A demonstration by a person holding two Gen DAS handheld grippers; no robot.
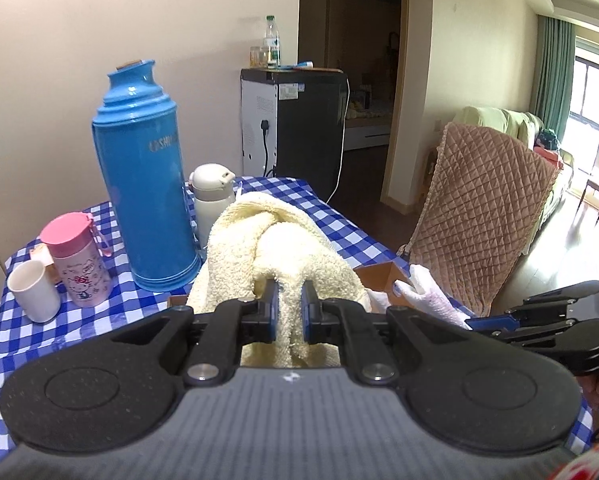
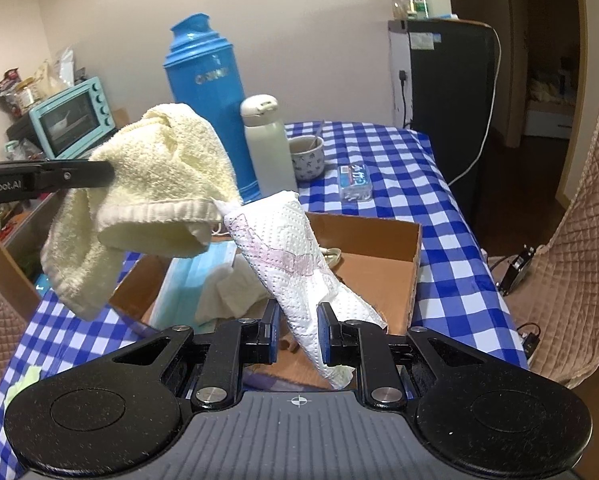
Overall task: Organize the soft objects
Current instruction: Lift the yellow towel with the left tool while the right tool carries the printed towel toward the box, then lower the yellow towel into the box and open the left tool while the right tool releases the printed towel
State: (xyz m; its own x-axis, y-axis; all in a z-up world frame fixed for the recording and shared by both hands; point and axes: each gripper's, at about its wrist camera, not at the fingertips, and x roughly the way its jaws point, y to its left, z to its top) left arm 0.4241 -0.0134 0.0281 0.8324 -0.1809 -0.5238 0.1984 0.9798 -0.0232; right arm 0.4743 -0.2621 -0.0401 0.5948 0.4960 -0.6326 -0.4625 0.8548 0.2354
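Towel [image 1: 283, 240] pinched in left tool [image 1: 289, 284]

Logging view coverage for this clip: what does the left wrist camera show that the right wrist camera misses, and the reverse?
Left wrist only: the pink bottle and white mug on the table's left.

Right wrist only: the teal toaster oven, patterned cup, and blue face mask in the cardboard box.

Both: the left gripper clamping the yellow towel, the right gripper holding the paper towel, and the blue thermos.
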